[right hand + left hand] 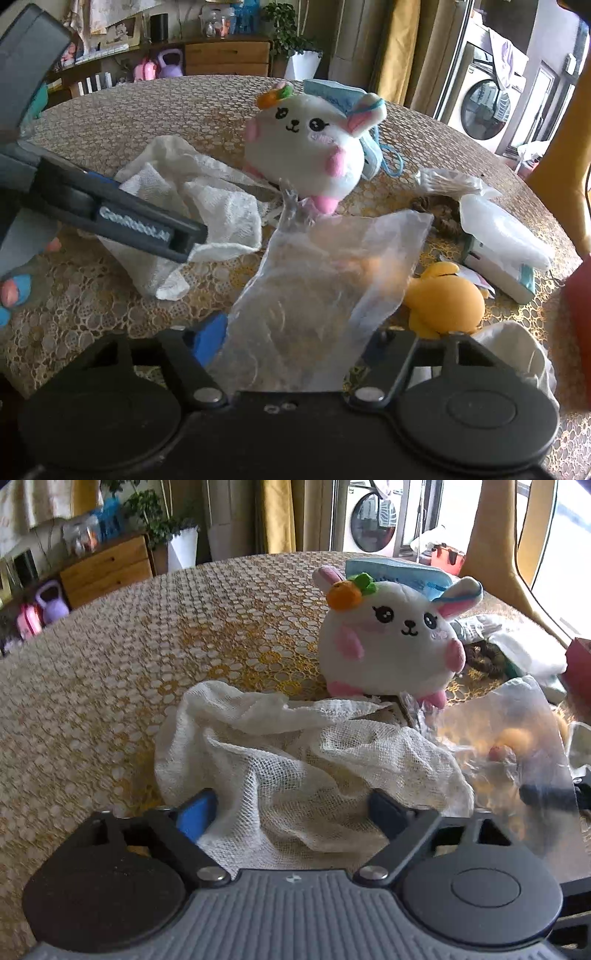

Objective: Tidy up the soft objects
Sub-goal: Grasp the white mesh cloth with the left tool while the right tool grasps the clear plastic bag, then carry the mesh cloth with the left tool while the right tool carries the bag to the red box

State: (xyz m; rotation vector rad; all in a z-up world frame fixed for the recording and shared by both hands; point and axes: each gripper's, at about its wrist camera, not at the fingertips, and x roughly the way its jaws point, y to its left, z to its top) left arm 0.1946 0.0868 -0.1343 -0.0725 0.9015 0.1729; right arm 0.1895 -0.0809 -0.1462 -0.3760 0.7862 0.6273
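White gauze cloth (295, 760), loosely crumpled, fills the lower centre of the left wrist view. It lies on the gold lace tabletop (110, 657), bunched between the spread jaws of the left gripper (291, 805). Whether the pads press it yet, cannot tell; probably closing in for a pinch.

Right wrist view, lower centre: clear plastic bag (317, 280), standing up between the jaws of the right gripper (299, 336). Jaws part-spread; the bag stands off the tabletop as if lifted, but pad contact is hidden behind the film. Likely held up as the container for the soft things.

Upper centre: white bunny plush (310, 147), upright, just behind cloth and bag, a light blue face mask (332, 94) hooked over its ear. Right of the bag: yellow plush toy (443, 299), still loose. Tissue pack (506, 240) beyond it.
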